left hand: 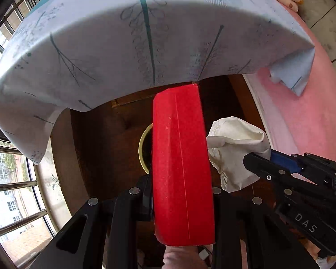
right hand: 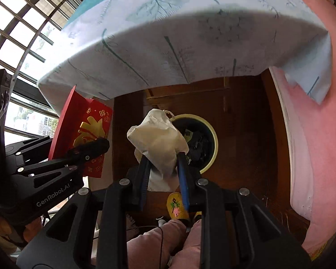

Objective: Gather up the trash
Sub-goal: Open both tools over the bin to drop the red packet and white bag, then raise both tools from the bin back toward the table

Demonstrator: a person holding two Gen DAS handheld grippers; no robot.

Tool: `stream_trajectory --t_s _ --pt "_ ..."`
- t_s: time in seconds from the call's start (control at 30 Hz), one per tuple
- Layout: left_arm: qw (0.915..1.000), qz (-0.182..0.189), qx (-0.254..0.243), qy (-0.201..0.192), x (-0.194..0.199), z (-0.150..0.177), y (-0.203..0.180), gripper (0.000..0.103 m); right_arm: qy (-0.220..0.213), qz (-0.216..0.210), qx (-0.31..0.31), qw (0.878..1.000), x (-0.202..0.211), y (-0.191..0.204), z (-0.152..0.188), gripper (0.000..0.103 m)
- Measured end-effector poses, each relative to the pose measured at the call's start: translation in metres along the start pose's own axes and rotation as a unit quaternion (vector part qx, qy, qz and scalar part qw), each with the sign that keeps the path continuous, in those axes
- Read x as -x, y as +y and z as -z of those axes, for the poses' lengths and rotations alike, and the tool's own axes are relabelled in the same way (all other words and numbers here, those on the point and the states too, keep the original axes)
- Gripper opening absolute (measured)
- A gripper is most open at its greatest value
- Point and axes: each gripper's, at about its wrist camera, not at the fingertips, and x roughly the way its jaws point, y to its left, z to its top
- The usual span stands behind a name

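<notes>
My left gripper [left hand: 181, 192] is shut on a flat red paper envelope [left hand: 181, 163] with gold print, held upright; it also shows in the right wrist view [right hand: 82, 134]. My right gripper [right hand: 163, 165] is shut on a crumpled cream paper bag [right hand: 159, 139], also seen in the left wrist view [left hand: 235, 150]. Both are held above a round bin with a pale yellow rim [right hand: 215, 145] and dark contents on the floor; in the left wrist view the bin [left hand: 143, 150] is mostly hidden behind the envelope.
A table draped in a pale blue leaf-print cloth [right hand: 168, 44] overhangs the bin. A pink bed [right hand: 320, 134] is at the right. Barred windows [left hand: 11, 190] are at the left. Dark wooden floor [right hand: 246, 116] surrounds the bin. A slipper [right hand: 177, 206] is below.
</notes>
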Motion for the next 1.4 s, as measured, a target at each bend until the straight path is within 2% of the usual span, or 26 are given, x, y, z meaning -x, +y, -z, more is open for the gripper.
stream_trajectory --t_s 0.13,0.37,0.47,0.53,0.57,0.6,0.63,0.67,0.7,0.8,1.03,1.2,1.4 --pt "0.9999 -0.007 0.003 0.011 -0.06 0.0 -0.002 0.026 0.018 -0.001 -0.021 1.0 -0.064 -0.028 0.006 0.021" --pt "0.9992 -0.018 0.015 0.031 -0.161 -0.001 0.0 0.027 0.042 0.008 -0.017 0.999 -0.166 -0.067 0.013 0.021" --pt "0.9986 -0.025 0.025 0.039 -0.193 0.0 0.005 0.032 0.051 0.011 -0.007 0.999 -0.201 -0.079 0.013 0.023" --pt "0.998 -0.032 0.031 0.045 -0.208 0.002 0.009 0.046 0.056 0.013 -0.005 0.998 -0.22 -0.084 0.015 0.025" --pt "0.9978 -0.036 0.033 0.046 -0.214 0.003 0.011 0.048 0.058 0.013 -0.006 0.998 -0.227 -0.087 0.015 0.028" --pt "0.9976 -0.037 0.035 0.047 -0.218 0.003 0.014 0.056 0.061 0.012 -0.009 0.998 -0.233 -0.09 0.015 0.028" --pt "0.9973 -0.04 0.037 0.049 -0.222 0.003 0.015 0.069 0.062 0.01 -0.01 0.998 -0.238 -0.094 0.015 0.028" --pt "0.9971 -0.042 0.038 0.05 -0.225 0.005 0.017 0.074 0.063 0.013 -0.011 0.998 -0.242 -0.097 0.016 0.029" --pt "0.997 -0.044 0.039 0.049 -0.227 0.006 0.019 0.08 0.064 0.018 -0.012 0.998 -0.247 -0.1 0.018 0.031" --pt "0.9972 -0.049 0.035 0.045 -0.23 0.012 0.024 0.084 0.063 0.021 -0.02 0.998 -0.25 -0.104 0.019 0.036" --pt "0.9975 -0.049 0.037 0.035 -0.214 0.011 0.024 0.084 0.048 0.028 -0.02 0.998 -0.242 -0.108 0.018 0.039" --pt "0.9972 -0.055 0.041 0.028 -0.183 0.008 0.019 0.084 0.051 0.031 -0.036 0.998 -0.224 -0.108 0.012 0.04" --pt "0.9977 -0.057 0.034 0.015 -0.125 0.001 0.005 0.084 0.049 0.032 -0.055 0.997 -0.176 -0.101 0.007 0.043"
